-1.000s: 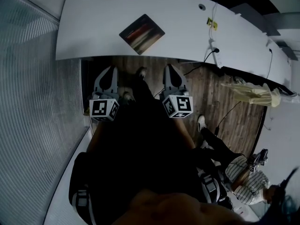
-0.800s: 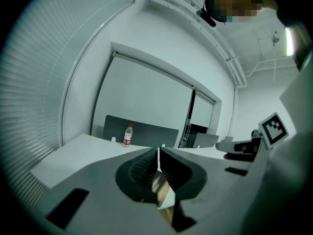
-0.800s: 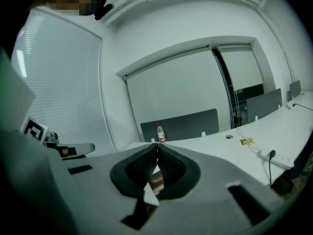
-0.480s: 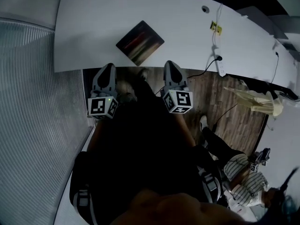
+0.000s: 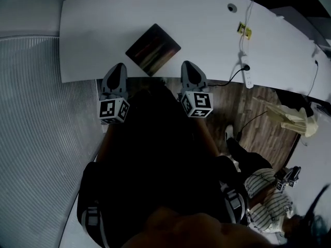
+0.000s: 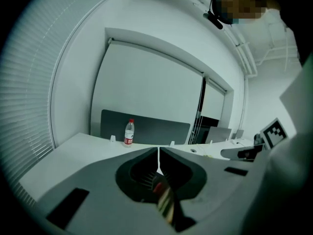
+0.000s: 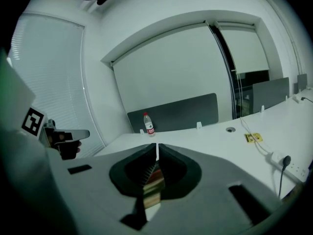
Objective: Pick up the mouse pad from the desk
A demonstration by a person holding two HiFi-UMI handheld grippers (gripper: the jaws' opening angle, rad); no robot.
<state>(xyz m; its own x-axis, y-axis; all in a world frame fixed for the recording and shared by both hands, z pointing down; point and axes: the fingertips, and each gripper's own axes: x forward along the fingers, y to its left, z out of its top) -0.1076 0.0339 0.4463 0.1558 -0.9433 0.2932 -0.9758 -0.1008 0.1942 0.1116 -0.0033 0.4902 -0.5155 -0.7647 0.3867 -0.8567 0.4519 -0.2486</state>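
No text, brand or number was legible. The bottle (image 6: 128,132) carried a red label too small to read, as was the yellow tag (image 5: 244,31) on the desk (image 5: 207,19). The cubes (image 5: 114,110) on the left gripper (image 5: 118,67) and right gripper (image 5: 187,65) bore only black-and-white square patterns.

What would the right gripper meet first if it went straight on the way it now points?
Probably the bare white desk, just right of the mouse pad. The right gripper, jaws shut, points slightly down over the near edge. Depth is unclear.

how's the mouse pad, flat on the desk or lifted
Flat: the mouse pad lies on the desk by its front edge; left gripper and right gripper, both shut, hold nothing.
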